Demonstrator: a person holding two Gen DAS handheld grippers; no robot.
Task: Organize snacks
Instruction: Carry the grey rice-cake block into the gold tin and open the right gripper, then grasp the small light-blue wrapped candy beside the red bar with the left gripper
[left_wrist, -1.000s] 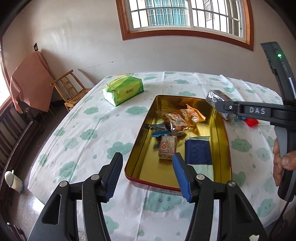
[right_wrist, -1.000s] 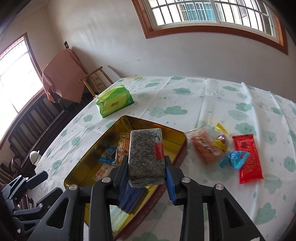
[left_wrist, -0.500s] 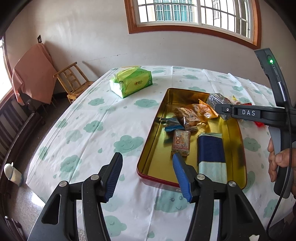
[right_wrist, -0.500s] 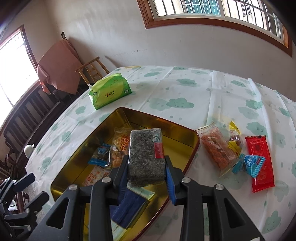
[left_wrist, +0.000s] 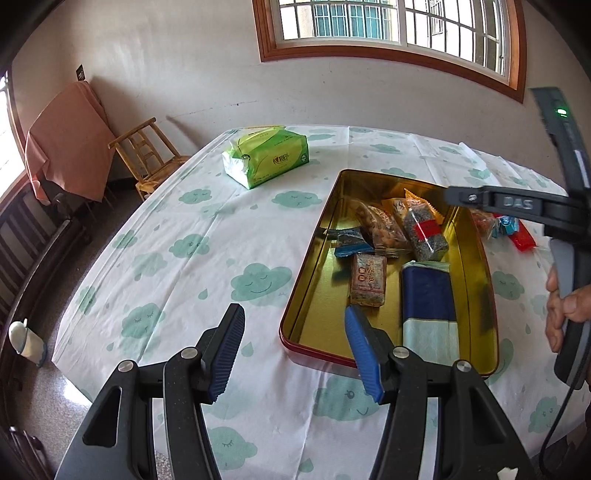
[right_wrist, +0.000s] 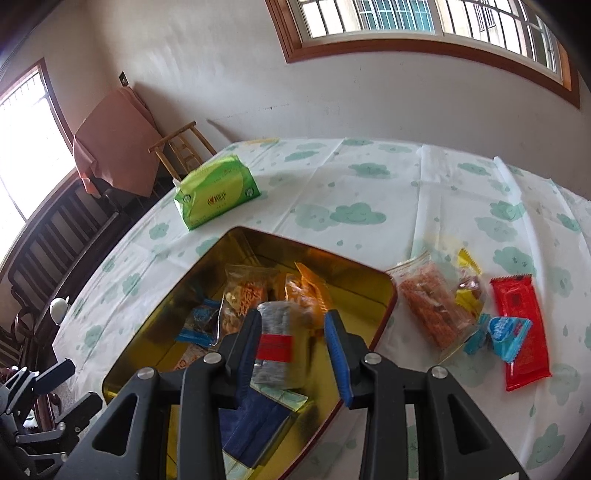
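Note:
A gold tin (left_wrist: 317, 258) (right_wrist: 155, 332) lies on the cloud-print table and holds several snacks. A dark speckled packet with a red label (left_wrist: 424, 232) (right_wrist: 277, 343) lies in the tin, blurred in the right wrist view. My right gripper (right_wrist: 293, 347) is open above the tin, its jaws spread wider than the packet, which is free of them. My left gripper (left_wrist: 295, 350) is open and empty over the tin's near left corner. An orange cracker bag (right_wrist: 432, 310), a yellow packet (right_wrist: 469, 291), a blue packet (right_wrist: 506, 336) and a red packet (right_wrist: 521, 325) lie right of the tin.
A green tissue pack (left_wrist: 266, 158) (right_wrist: 214, 192) sits at the far left of the table. A wooden chair (left_wrist: 147, 158) and a cloth-draped piece of furniture (left_wrist: 66, 140) stand beyond the table's left edge. A blue-and-white pack (left_wrist: 428, 306) fills the tin's near right.
My right gripper opened and let go of the speckled packet, which dropped into the tin. My left gripper shifted slightly left, still open.

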